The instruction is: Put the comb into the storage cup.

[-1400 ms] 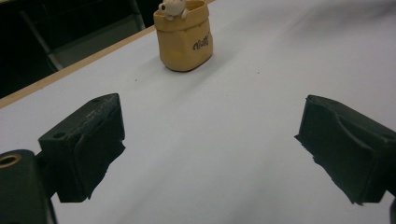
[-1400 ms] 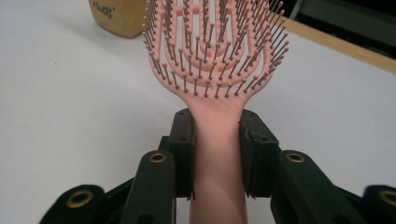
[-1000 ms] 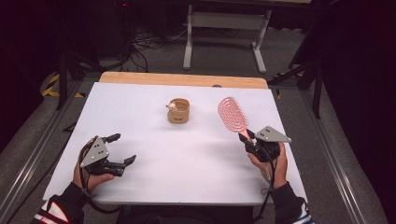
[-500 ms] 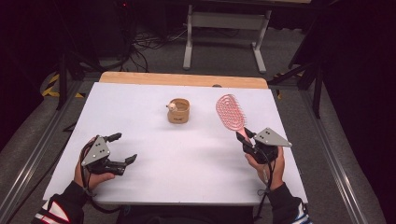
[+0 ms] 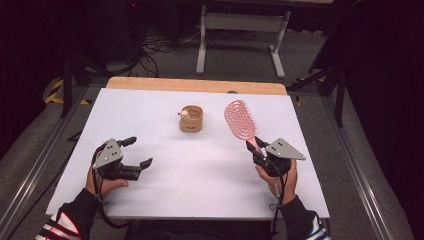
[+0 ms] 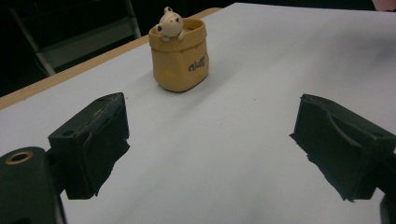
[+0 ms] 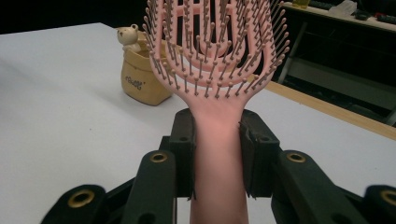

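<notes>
My right gripper [image 5: 254, 148] is shut on the handle of a pink vented hairbrush [image 5: 240, 119], holding it up over the table's right side with the bristled head pointing away. In the right gripper view the pads [image 7: 254, 154] clamp the brush handle [image 7: 216, 154] from both sides. A small tan cup [image 5: 191, 119] with a bear figure on its rim stands mid-table, and beyond the brush [image 7: 140, 79]. My left gripper [image 5: 140, 151] hovers at the near left, open; its jaws have just been closing a little with nothing between them. The cup [image 6: 180, 56] lies ahead of the left gripper [image 6: 210, 144].
The white tabletop [image 5: 200, 175] has a wooden strip [image 5: 195, 85] along its far edge. Metal rails run down both sides. Beyond the table stand a grey metal frame [image 5: 240, 22] and cables on the floor.
The right gripper and the brush have drifted slightly to the left. The left hand stays in place. The cup has not moved.
</notes>
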Demonstrator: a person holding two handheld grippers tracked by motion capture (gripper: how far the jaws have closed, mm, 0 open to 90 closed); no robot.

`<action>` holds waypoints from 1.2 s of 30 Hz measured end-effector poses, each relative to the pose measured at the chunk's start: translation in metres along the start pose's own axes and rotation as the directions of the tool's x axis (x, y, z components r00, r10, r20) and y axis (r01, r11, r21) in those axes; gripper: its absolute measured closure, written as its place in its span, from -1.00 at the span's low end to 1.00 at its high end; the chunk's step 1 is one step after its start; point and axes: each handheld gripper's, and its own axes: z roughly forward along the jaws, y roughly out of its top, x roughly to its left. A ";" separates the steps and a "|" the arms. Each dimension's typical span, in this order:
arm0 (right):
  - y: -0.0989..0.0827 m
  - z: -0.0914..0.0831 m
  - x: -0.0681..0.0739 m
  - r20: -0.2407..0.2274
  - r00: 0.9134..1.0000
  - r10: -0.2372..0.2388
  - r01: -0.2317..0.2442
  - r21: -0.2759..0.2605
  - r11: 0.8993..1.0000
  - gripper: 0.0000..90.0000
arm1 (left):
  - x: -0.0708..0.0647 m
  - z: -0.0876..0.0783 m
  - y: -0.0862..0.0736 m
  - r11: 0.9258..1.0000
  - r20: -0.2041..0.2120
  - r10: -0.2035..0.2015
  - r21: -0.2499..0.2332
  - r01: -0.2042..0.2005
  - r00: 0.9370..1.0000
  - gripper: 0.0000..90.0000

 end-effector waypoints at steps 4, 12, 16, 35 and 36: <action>0.001 0.003 0.010 -0.011 1.000 -0.010 0.010 -0.008 1.000 0.55 | -0.006 0.011 0.012 1.000 0.032 0.003 -0.010 -0.003 0.999 -0.73; 0.003 0.010 0.028 -0.040 0.998 -0.048 0.047 -0.012 0.999 0.55 | -0.019 0.033 0.031 1.000 0.103 0.002 -0.022 0.000 0.995 -0.73; 0.004 0.012 0.036 -0.053 0.997 -0.062 0.061 -0.016 0.998 0.55 | -0.029 0.048 0.042 1.000 0.146 0.006 -0.030 -0.002 0.989 -0.73; 0.002 0.023 0.079 -0.100 0.981 -0.168 0.166 -0.031 0.986 0.55 | -0.059 0.098 0.068 0.992 0.253 -0.102 -0.040 0.115 0.962 -0.62; 0.002 0.024 0.080 -0.098 0.981 -0.170 0.168 -0.034 0.985 0.55 | -0.059 0.100 0.068 0.992 0.254 -0.103 -0.043 0.118 0.962 -0.62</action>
